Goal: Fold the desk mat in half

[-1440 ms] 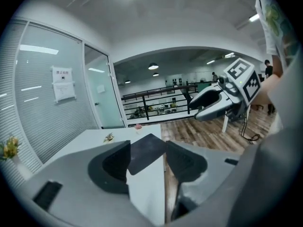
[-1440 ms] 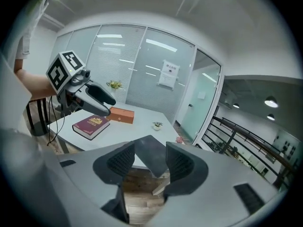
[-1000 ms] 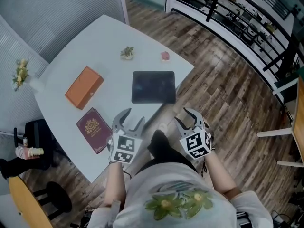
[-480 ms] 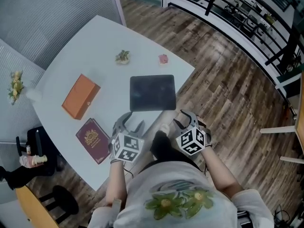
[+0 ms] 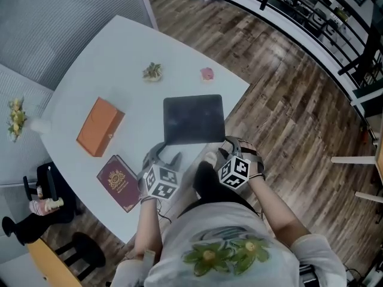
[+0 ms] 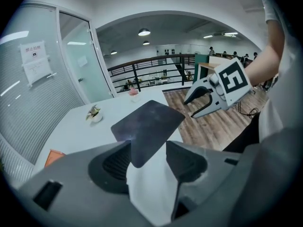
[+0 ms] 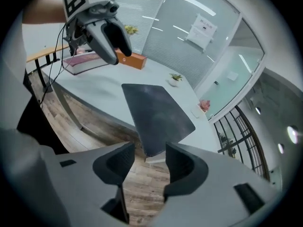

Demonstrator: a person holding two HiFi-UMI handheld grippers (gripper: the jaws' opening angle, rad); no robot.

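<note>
The left gripper [image 6: 147, 148] has its two fingers [image 6: 113, 162] wide apart. They are grey plastic with dark ribbed pads, and they hold nothing. Between them shows the near left corner of the mat [image 6: 147, 126]; whether they touch it cannot be told. The right gripper [image 7: 149, 150] is spread the same way and is empty. Its fingers [image 7: 116, 162] frame the mat's near right corner and the table's edge. Each gripper carries one cube with black-and-white square markers.

The mat is one thin, dark sheet, rectangular with rounded corners and faintly mottled. It lies flat and unfolded on the table [image 5: 90, 70], along the edge nearest the person, just ahead of both grippers.

The table is smooth and white, with rounded corners. Four other things rest on it. To the left of the mat sits one orange box [image 5: 100, 126], a plain oblong block. Nearer the person lies one maroon book [image 5: 119, 173] with a gold emblem on its cover, just left of the left gripper. Beyond the mat stand one small plant [image 5: 152, 72] and one small pink thing [image 5: 206, 73], well apart from each other.

The floor [image 5: 287, 106] is dark wood planking.
</note>
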